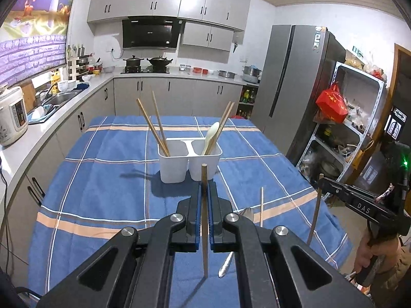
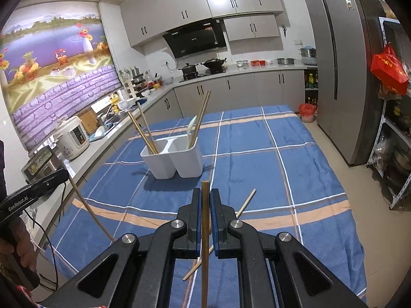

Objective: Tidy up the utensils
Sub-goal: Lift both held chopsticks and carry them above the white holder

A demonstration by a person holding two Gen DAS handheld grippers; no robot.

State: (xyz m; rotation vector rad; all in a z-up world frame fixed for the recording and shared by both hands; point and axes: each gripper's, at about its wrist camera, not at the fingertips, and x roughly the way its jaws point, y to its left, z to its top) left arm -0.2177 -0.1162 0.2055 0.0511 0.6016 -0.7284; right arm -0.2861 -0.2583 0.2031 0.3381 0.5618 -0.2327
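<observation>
Your left tongs (image 1: 204,192) and right tongs (image 2: 204,195) each pinch an upright chopstick (image 1: 204,220) (another (image 2: 204,231)); bare counter (image 1: 102,179) stretches ahead to the white holder (image 1: 188,163).

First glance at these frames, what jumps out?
Each gripper is clamped on one upright chopstick: left gripper, right gripper. Beyond them, mid-table on the blue plaid tablecloth, stands a white two-compartment holder with chopsticks in both cups and a pale spoon in the right one. A loose chopstick lies on the cloth by the right gripper.
</observation>
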